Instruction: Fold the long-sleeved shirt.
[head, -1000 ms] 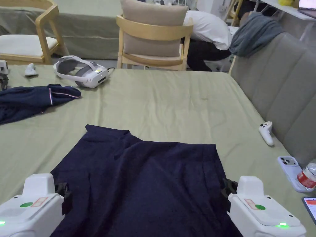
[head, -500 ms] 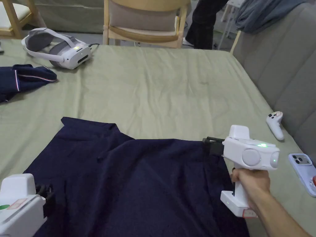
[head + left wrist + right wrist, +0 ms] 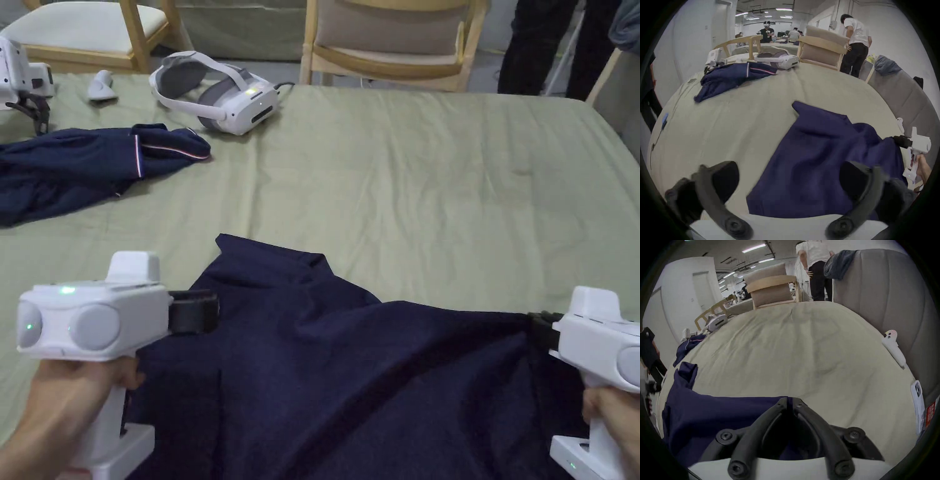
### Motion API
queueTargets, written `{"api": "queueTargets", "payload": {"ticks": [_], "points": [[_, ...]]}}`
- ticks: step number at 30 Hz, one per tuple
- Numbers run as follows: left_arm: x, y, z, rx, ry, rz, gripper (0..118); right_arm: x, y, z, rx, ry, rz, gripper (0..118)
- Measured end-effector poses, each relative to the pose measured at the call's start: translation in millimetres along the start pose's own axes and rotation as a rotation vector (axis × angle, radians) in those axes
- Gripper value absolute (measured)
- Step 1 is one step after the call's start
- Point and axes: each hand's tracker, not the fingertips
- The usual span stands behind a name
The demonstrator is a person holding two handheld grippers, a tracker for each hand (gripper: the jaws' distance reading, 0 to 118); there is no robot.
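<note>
Hidden/cut off: near edge of navy long-sleeved shirt (image 3: 350, 375) runs off bottom of head view; sleeves can't be made out. R gripper (image 3: 542, 330) jaw tips buried in cloth in head view.
Shirt: spread on green-covered table (image 3: 406, 187), near side, between the two grippers; its R edge lifted and drawn taut toward R gripper.
L gripper (image 3: 786, 183): jaws wide apart, nothing between them, over shirt's L edge; in head view held sideways at L edge, pointing R.
R gripper, own view (image 3: 790, 400): jaws together, clamped on a fold of shirt's R edge.
Vs 0.5 s ago: L gripper was low at bottom-left corner, now raised and turned sideways at shirt's L edge. R gripper was over top-R corner, now out at far R w/ cloth pulled up after it. Camera swung too.
Around: second navy garment (image 3: 81, 165) bunched far L, well apart from shirt; white headset (image 3: 219, 94) just beyond it; wooden chair (image 3: 394, 37) behind table.
R side: controller (image 3: 893, 348) and phone (image 3: 918, 402) at table's R rim, by grey sofa (image 3: 883, 288).
Bkgd: person (image 3: 855, 45) standing behind chair.
</note>
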Motion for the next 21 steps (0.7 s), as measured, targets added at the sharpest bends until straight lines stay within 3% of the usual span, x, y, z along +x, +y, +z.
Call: {"api": "queueTargets", "payload": {"ticks": [1, 6, 8, 12, 14, 15, 21], "points": [[-2.1, 13.6, -13.9, -0.04, -0.043, -0.06, 108, 0.3, 2.9, -1.3, -0.006, 0.002, -0.004, 4], [1.3, 49.1, -59.1, -0.169, -0.113, -0.031, 103, 2.4, 3.9, -1.1, -0.009, 0.016, -0.029, 4], [0.3, 52.0, -71.3, -0.164, -0.131, -0.053, 84, 5.0, 4.1, -0.2, -0.01, 0.029, -0.04, 4], [-0.6, 48.7, -78.4, -0.178, -0.103, -0.078, 57, 6.6, 6.3, -1.5, -0.014, 0.037, -0.035, 4], [-1.5, 46.8, -71.7, -0.15, -0.089, -0.085, 15, 6.2, 6.2, -1.6, -0.015, 0.037, -0.034, 4], [-3.0, 45.7, -67.7, -0.138, -0.093, -0.087, 9, 6.1, 6.6, -0.8, -0.014, 0.036, -0.037, 4], [-6.6, 41.3, -32.9, -0.069, -0.129, -0.054, 5, 7.6, 5.5, 26.2, 0.014, 0.036, -0.069, 3]]}}
